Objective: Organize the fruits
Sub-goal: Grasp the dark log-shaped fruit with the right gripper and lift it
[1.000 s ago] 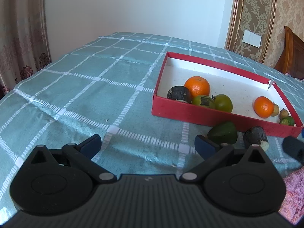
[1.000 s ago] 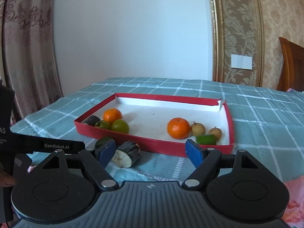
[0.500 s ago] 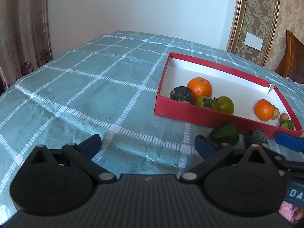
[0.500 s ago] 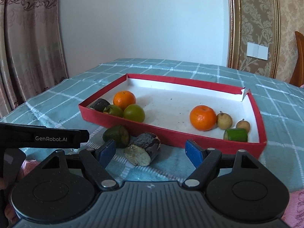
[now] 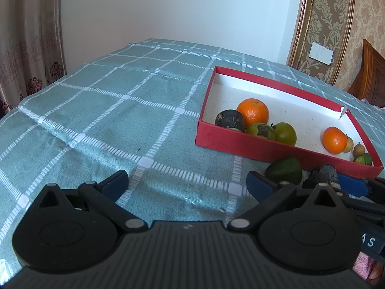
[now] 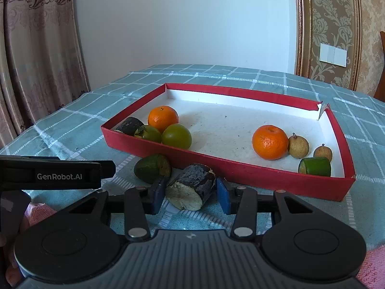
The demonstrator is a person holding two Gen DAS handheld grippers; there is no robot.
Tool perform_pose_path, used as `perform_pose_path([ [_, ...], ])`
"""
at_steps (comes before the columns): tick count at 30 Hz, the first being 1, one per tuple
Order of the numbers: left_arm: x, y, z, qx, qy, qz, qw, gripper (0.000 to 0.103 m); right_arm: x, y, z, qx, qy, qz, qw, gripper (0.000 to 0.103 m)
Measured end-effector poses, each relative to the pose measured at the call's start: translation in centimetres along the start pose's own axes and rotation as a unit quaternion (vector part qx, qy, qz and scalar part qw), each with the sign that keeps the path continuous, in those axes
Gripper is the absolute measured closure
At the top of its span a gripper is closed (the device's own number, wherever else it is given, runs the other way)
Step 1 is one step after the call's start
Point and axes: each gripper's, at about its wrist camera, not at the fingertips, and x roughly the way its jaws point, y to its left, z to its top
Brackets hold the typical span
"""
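Two oranges sit in the red tray (image 6: 259,179): one orange (image 6: 163,118) at the left end, another orange (image 6: 270,141) toward the right; beside the left one lie two green round fruits (image 6: 176,136) and one dark chunk (image 6: 129,125); beside the right one lie two small brown fruits (image 6: 298,146) and one cut green piece (image 6: 314,166); that makes eight pieces inside. Two pieces remain on the tabletop (image 5: 108,120), just outside the tray's near wall: one cut green fruit (image 6: 152,167) and one dark-skinned chunk (image 6: 192,186) with a pale cut face, lying close to each other.

The right gripper (image 6: 190,195) has its jaws closing around the dark-skinned chunk, a blue pad at each flank; whether the pads press it yet cannot be told. The left gripper (image 5: 186,183) hovers with jaws spread wide and nothing between them, over bare cloth to the left of the tray.

The tray's middle is open white floor; its far right corner is split. Left of the tray the checked cloth is clear out to the tabletop edge near the curtain (image 5: 28,48).
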Motion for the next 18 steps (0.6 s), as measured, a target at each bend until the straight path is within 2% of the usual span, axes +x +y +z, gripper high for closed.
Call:
perform_pose_path([
  [18, 0.05, -0.12, -0.02, 0.000, 0.002, 0.007, 1.0000, 0.000, -0.90, -0.03, -0.17, 0.009, -0.019, 0.001, 1.000, 0.059],
])
